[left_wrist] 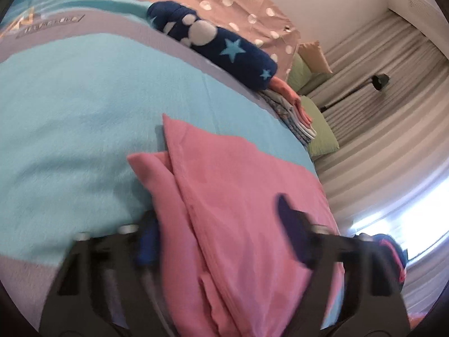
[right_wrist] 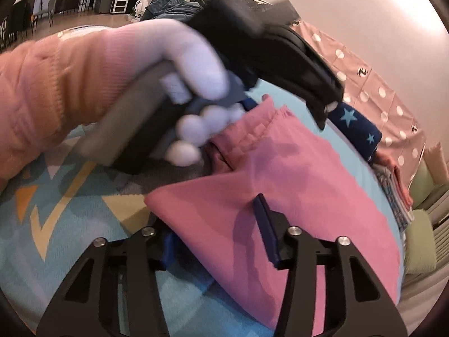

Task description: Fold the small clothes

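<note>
Pink trousers [right_wrist: 294, 179] lie part-folded on the near right of the turquoise blanket [left_wrist: 84, 118]. Both grippers straddle the cloth: the left gripper [left_wrist: 219, 233] and right gripper [right_wrist: 216, 238] each have a layer between their fingers, but whether the pads pinch it I cannot tell. Next, likely: clamp firmly, then carry the fold across.

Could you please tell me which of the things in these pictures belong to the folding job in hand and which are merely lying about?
In the job: pink garment, left gripper, right gripper, stack of folded clothes.

Lying about: navy star-patterned roll, polka-dot sheet, green cushions, floor lamp, turquoise blanket.
</note>
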`<action>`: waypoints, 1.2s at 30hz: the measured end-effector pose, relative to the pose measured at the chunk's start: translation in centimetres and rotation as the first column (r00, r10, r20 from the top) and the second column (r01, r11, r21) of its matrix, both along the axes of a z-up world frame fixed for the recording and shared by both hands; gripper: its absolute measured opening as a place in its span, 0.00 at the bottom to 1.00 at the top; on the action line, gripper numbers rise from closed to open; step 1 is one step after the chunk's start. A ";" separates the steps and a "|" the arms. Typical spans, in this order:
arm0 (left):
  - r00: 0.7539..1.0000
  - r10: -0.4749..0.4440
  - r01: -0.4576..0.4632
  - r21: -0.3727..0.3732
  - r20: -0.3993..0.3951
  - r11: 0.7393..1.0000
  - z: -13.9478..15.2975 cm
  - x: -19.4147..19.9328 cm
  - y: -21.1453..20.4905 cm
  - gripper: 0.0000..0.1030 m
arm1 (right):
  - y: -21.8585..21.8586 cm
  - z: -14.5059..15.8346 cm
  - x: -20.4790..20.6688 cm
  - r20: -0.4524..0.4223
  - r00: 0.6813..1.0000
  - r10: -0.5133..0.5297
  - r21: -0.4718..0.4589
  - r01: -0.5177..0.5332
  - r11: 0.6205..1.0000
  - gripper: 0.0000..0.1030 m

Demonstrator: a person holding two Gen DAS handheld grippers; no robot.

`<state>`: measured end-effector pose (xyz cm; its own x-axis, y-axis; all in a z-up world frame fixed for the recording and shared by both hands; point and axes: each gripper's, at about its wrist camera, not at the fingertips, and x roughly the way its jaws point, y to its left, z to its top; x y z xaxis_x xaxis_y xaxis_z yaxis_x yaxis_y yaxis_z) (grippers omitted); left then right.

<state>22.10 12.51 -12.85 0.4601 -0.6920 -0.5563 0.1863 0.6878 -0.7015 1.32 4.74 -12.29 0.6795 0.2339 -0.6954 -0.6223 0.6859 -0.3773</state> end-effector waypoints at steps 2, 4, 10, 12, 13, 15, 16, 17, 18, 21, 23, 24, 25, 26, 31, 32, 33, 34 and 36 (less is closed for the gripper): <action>0.999 0.018 -0.020 -0.042 -0.048 0.999 -0.8 1.0 0.3 0.20 | 0.2 0.0 0.1 -0.010 1.000 0.010 0.005 -0.010 1.000 0.21; 0.994 0.039 -0.047 -0.082 -0.099 0.996 -1.5 1.6 0.8 0.12 | -0.7 0.9 0.6 -0.021 1.000 -0.019 0.061 0.020 0.998 0.06; 0.999 0.033 -0.035 -0.076 -0.039 0.996 1.7 1.7 -0.1 0.12 | -4.8 3.8 1.3 -0.037 0.996 -0.082 0.246 0.089 0.965 0.04; 1.000 0.014 -0.015 -0.053 -0.012 0.998 3.3 1.8 -1.2 0.11 | -6.5 4.8 1.4 -0.047 0.993 -0.105 0.309 0.114 0.944 0.04; 1.000 0.006 -0.006 -0.044 -0.003 0.999 3.9 1.9 -1.7 0.10 | -7.3 5.1 1.4 -0.053 0.993 -0.109 0.343 0.121 0.932 0.04; 1.000 -0.019 0.019 -0.031 0.008 0.999 5.5 2.3 -3.2 0.10 | -9.2 5.9 1.5 -0.063 0.990 -0.126 0.407 0.140 0.903 0.04; 0.999 -0.035 0.035 -0.034 0.009 0.999 6.1 2.6 -4.0 0.10 | -10.3 6.3 1.4 -0.067 0.988 -0.141 0.440 0.156 0.884 0.04; 0.999 -0.046 0.046 -0.032 0.012 0.998 6.6 2.7 -4.6 0.09 | -11.4 6.6 1.3 -0.071 0.985 -0.157 0.464 0.172 0.869 0.04; 0.998 -0.055 0.056 -0.025 0.016 0.998 7.1 2.9 -5.3 0.09 | -12.3 6.8 1.4 -0.075 0.983 -0.170 0.478 0.185 0.858 0.04; 0.997 -0.076 0.075 0.017 0.021 0.997 8.4 3.2 -8.0 0.08 | -15.5 7.2 1.6 -0.092 0.971 -0.220 0.524 0.235 0.818 0.04; 0.997 -0.081 0.081 0.030 0.012 0.996 8.9 3.4 -9.9 0.08 | -17.1 7.3 1.0 -0.102 0.966 -0.239 0.547 0.255 0.797 0.04; 0.996 -0.083 0.083 0.032 0.011 0.996 9.0 3.5 -10.4 0.08 | -18.2 7.3 0.9 -0.107 0.962 -0.252 0.562 0.268 0.783 0.04; 0.996 -0.086 0.086 0.036 0.009 0.996 9.3 3.5 -11.6 0.08 | -18.9 7.3 0.8 -0.109 0.960 -0.258 0.569 0.273 0.775 0.04; 0.996 -0.088 0.088 0.038 0.007 0.995 9.4 3.5 -12.3 0.08 | -19.8 7.3 0.6 -0.111 0.956 -0.270 0.580 0.283 0.764 0.04; 0.993 -0.119 0.118 0.085 0.011 0.989 10.7 3.5 -18.1 0.08 | -24.7 6.9 0.8 -0.167 0.938 -0.303 0.642 0.337 0.689 0.04; 0.992 -0.128 0.126 0.097 0.014 0.987 11.0 3.4 -19.3 0.08 | -25.5 6.8 0.7 -0.173 0.935 -0.311 0.650 0.345 0.677 0.04; 0.991 -0.136 0.133 0.105 0.016 0.985 11.2 3.4 -20.4 0.08 | -26.2 6.7 0.6 -0.176 0.932 -0.318 0.655 0.352 0.668 0.04; 0.990 -0.143 0.140 0.111 0.018 0.984 11.3 3.3 -21.3 0.08 | -27.3 6.7 0.5 -0.186 0.927 -0.326 0.664 0.363 0.654 0.04; 0.986 -0.166 0.162 0.123 0.018 0.979 11.6 3.1 -23.8 0.08 | -29.5 6.4 -0.1 -0.220 0.917 -0.332 0.684 0.387 0.618 0.04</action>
<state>25.24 -11.34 -1.26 0.3624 -0.6878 -0.6289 0.3219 0.7256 -0.6082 1.20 -24.76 -5.88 0.7775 0.4148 -0.4726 -0.2707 0.8991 0.3439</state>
